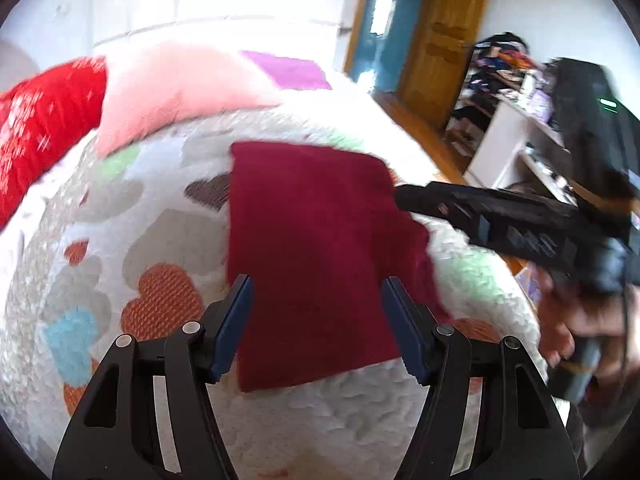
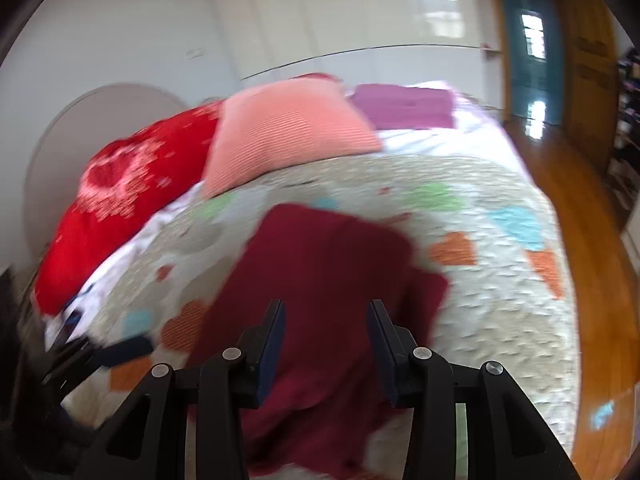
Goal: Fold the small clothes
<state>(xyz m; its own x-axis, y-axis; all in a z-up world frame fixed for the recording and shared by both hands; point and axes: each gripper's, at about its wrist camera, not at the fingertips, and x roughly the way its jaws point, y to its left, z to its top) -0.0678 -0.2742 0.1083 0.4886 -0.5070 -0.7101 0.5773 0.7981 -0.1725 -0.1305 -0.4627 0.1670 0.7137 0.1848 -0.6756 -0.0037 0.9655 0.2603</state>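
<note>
While the dark red cloth point(image 1: 312, 248) lies flat on the heart quilt point(image 1: 160, 304), in the middle of the left wrist view, both grippers hang over it. The left gripper point(image 1: 316, 320) has its jaws wide apart and holds nothing. The right gripper point(image 2: 326, 344) is also spread wide and holds nothing; in the left view it comes in from 3 o'clock, near the cloth's right edge.

The cloth looks partly folded, with a loose flap point(image 2: 428, 292) sticking out at about 2 o'clock in the right view. I think a grab could catch the soft quilt too and pull it up. A pinch on one layer could let the fold slip open.

I see no boxes or baskets here. A pink pillow point(image 1: 168, 92) and a red pillow point(image 1: 44, 136) sit at about 10 o'clock.
</note>
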